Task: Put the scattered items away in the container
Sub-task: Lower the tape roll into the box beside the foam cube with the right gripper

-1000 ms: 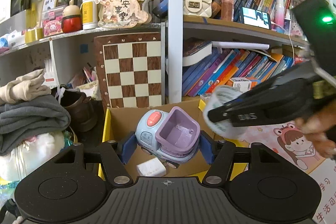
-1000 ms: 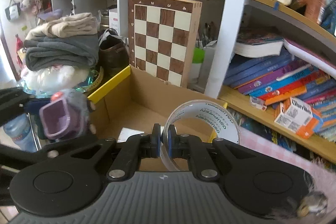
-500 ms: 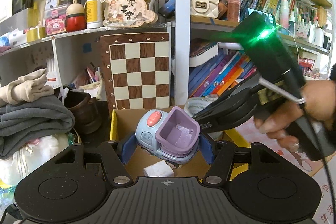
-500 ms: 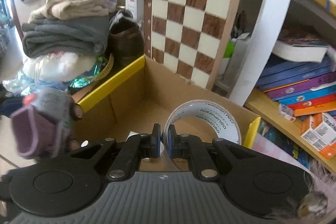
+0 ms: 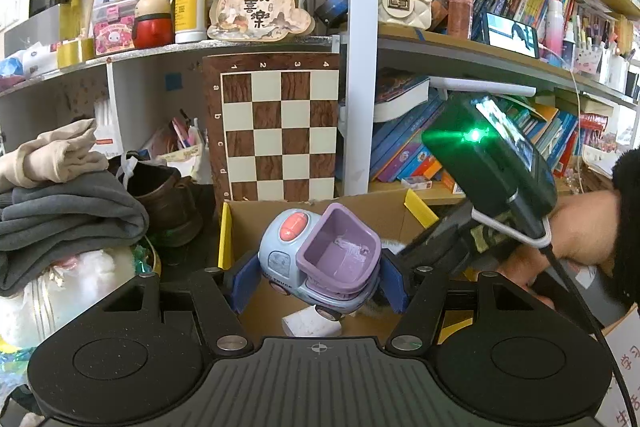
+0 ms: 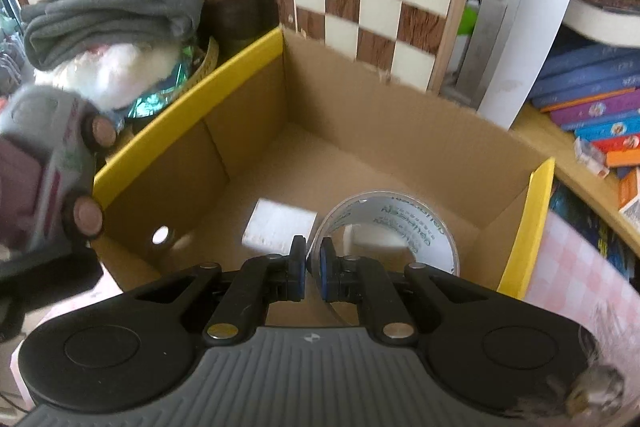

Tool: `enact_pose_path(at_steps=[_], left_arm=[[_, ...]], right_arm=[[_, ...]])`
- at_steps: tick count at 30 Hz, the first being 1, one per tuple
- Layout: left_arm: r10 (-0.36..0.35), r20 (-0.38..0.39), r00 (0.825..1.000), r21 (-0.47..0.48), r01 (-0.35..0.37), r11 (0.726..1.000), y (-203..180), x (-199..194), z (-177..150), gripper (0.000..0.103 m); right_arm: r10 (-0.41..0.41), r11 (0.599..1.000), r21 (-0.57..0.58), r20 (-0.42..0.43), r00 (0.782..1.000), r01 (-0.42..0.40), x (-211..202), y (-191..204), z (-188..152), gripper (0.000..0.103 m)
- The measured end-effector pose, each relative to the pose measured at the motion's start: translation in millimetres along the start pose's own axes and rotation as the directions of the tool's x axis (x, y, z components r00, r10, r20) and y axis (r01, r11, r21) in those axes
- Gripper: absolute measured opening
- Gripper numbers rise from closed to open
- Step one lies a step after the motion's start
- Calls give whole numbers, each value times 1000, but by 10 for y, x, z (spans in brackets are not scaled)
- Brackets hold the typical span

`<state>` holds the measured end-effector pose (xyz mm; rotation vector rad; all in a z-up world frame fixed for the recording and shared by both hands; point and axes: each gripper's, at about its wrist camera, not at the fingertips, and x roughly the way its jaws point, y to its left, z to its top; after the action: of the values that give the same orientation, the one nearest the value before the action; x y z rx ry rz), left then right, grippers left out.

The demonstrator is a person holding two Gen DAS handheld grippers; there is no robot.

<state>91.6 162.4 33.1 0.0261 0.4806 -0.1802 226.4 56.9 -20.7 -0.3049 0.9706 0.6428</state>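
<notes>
My left gripper (image 5: pixel 320 279) is shut on a blue and purple toy truck (image 5: pixel 320 259), holding it above the near edge of an open cardboard box (image 5: pixel 276 223) with yellow flaps. My right gripper (image 6: pixel 314 269) is shut on the wall of a clear tape roll (image 6: pixel 394 223) and points down into the same box (image 6: pixel 360 123). A small white block (image 6: pixel 280 225) lies on the box floor. The truck (image 6: pixel 44 163) shows blurred at the left of the right wrist view. The right gripper's body and a hand (image 5: pixel 580 239) fill the right of the left wrist view.
A chessboard (image 5: pixel 278 131) leans upright behind the box. Folded grey and beige clothes (image 5: pixel 60 203) and a brown shoe (image 5: pixel 168 199) sit to the left of it. Shelves of books (image 5: pixel 420 147) run along the right.
My right gripper has moved leftward and down over the box with the tape roll, tipping more steeply into it. The left gripper with the truck has stayed put.
</notes>
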Motion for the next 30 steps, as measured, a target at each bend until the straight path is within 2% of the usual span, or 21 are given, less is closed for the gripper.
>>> enact_pose_path(at_steps=[11,27,30], left_arm=[[-9,-5,1000,-5,9,1000,21,70,5,63],[-10,-11,1000,-6,10,1000,23,91,-4,63],[-9,-11,1000,-5,9,1000,19,90,-5,63]], right_arm=[[-11,999,44,-59,998,14,120,-18,-93,7],[-12,996,93,-75,997,19,186,-92,-93,7],[-13,994,103,-72,997,20,182,-101,-98,10]])
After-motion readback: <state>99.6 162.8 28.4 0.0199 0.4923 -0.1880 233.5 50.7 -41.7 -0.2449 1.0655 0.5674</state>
